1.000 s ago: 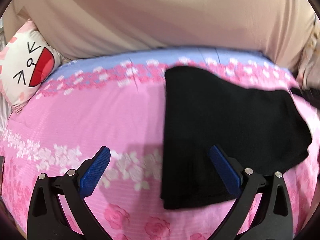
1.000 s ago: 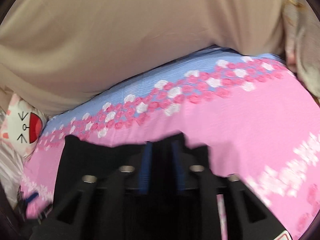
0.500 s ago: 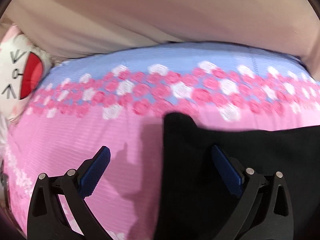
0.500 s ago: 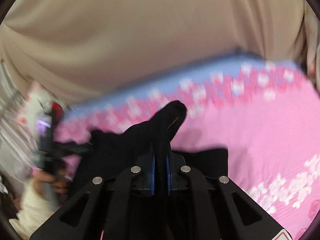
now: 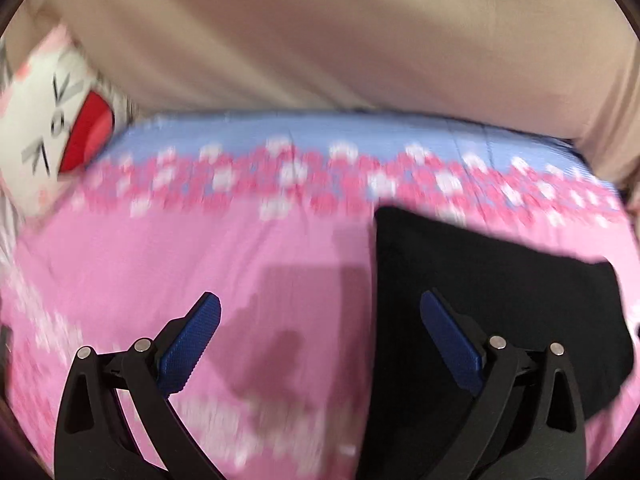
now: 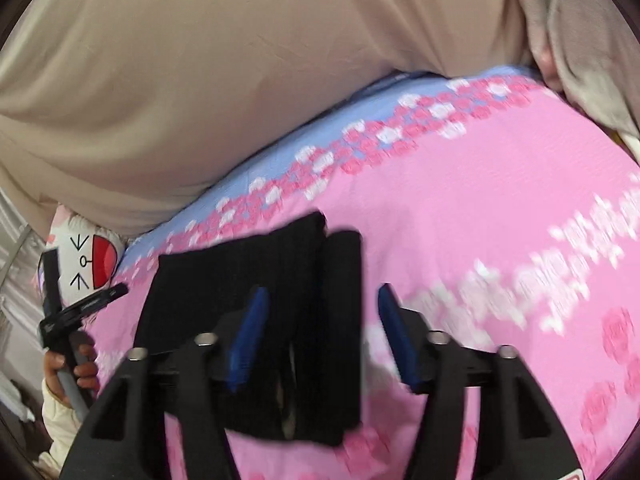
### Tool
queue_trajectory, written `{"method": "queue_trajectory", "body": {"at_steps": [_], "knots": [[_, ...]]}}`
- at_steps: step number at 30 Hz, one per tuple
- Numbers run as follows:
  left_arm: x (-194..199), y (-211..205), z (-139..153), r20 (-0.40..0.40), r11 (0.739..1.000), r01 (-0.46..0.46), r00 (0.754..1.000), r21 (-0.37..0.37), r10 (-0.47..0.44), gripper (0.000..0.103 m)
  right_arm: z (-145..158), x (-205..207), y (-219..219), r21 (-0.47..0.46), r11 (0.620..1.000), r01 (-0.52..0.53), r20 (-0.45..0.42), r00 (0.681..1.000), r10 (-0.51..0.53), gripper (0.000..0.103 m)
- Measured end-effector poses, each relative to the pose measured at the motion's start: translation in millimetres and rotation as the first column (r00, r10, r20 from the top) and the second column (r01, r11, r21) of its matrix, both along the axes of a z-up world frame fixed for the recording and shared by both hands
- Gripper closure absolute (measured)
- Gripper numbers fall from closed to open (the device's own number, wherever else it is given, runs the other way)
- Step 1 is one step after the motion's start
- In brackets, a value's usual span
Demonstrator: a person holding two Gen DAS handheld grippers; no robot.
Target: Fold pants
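The black pants (image 6: 256,312) lie folded into a compact rectangle on the pink flowered bed sheet (image 6: 500,208). In the left wrist view the pants (image 5: 492,312) fill the right side. My left gripper (image 5: 320,320) is open and empty, hovering over the pants' left edge, its right finger above the cloth. My right gripper (image 6: 320,320) is open and empty, just above the folded pants' right part. The left gripper also shows in the right wrist view (image 6: 76,304), held in a hand at the far left.
A white cartoon-face pillow (image 5: 52,128) lies at the bed's left end, also in the right wrist view (image 6: 88,260). A beige padded headboard (image 5: 320,32) rises behind the bed. Grey-beige bedding (image 6: 580,40) bunches at the far right.
My right gripper, shut on a lifted fold of the pants before, has opened and let it drop onto the stack. My left gripper stayed open and pulled back.
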State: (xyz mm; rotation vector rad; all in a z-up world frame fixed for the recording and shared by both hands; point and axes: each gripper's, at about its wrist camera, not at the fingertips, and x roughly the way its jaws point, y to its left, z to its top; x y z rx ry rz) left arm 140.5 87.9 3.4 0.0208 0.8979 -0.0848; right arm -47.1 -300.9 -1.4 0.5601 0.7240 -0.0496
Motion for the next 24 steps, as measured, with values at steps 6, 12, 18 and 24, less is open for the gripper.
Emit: {"method": "queue_trajectory", "body": {"at_steps": [6, 12, 18, 24], "knots": [[-53.6, 26.9, -52.4, -0.23, 0.951, 0.025, 0.968, -0.309, -0.1, 0.005, -30.8, -28.7, 4.3, 0.079, 0.997, -0.01, -0.061, 0.998, 0.015, 0.043], [-53.0, -6.1, -61.6, -0.171, 0.955, 0.077, 0.977, -0.285, -0.13, 0.005, -54.4, -39.1, -8.2, 0.319, 0.948, 0.008, -0.031, 1.0, 0.002, 0.042], [-33.3, -13.1, -53.7, -0.142, 0.909, 0.089, 0.977, -0.406, -0.159, 0.076, -54.6, -15.7, 10.6, 0.217, 0.975, -0.048, -0.031, 0.998, 0.056, 0.067], [-63.9, 6.6, -7.5, -0.071, 0.914, 0.14, 0.981, -0.381, -0.179, 0.086, -14.5, -23.7, 20.6, 0.2, 0.976, -0.08, 0.036, 0.997, 0.075, 0.089]]}}
